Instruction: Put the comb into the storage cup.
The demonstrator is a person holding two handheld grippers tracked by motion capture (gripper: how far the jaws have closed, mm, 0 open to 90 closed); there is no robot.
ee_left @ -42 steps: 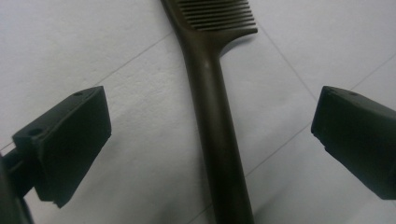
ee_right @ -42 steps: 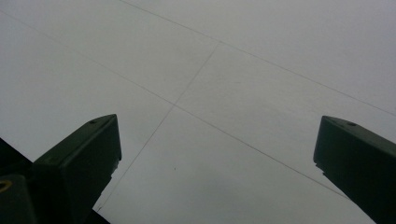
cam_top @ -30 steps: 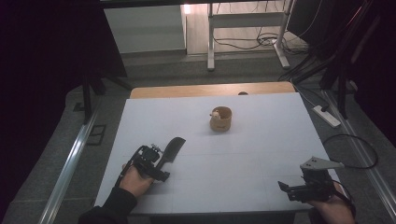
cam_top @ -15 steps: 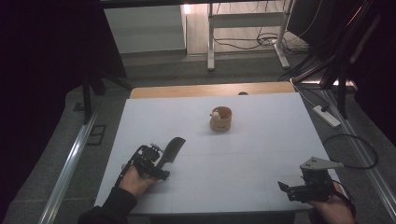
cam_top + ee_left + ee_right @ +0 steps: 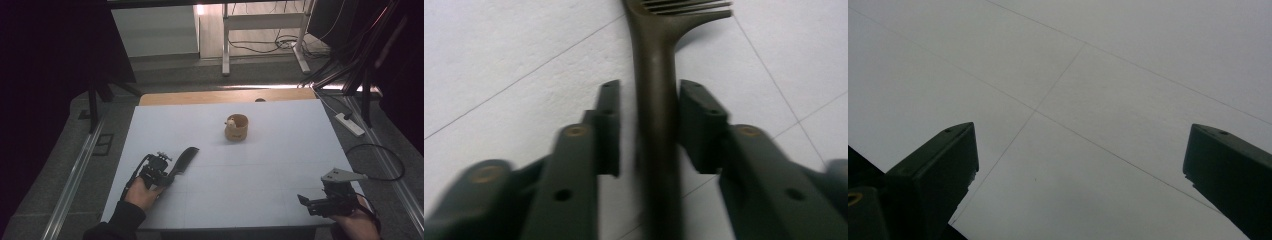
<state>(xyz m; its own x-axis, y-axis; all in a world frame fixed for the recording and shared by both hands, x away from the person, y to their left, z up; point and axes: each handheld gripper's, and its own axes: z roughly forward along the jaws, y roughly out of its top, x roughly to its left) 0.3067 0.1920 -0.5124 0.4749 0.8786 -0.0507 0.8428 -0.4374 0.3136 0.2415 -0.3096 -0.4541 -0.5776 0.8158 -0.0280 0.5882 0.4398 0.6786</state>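
Left gripper view is showing the left gripper straddling the comb handle lying between its jaws on the table, pads slightly apart from it. Closing off-centre risks nudging the thin handle sideways, so it is likely to skid or twist. The right gripper is resting wide apart, well away.

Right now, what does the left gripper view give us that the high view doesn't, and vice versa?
Left gripper view alone: the comb handle runs between the two jaws, with a gap visible at the left jaw, so they are not clamped on it. High view alone: the wooden cup farther up the table, and the right gripper near the front right edge. Both share the comb, the left gripper and the white table surface.
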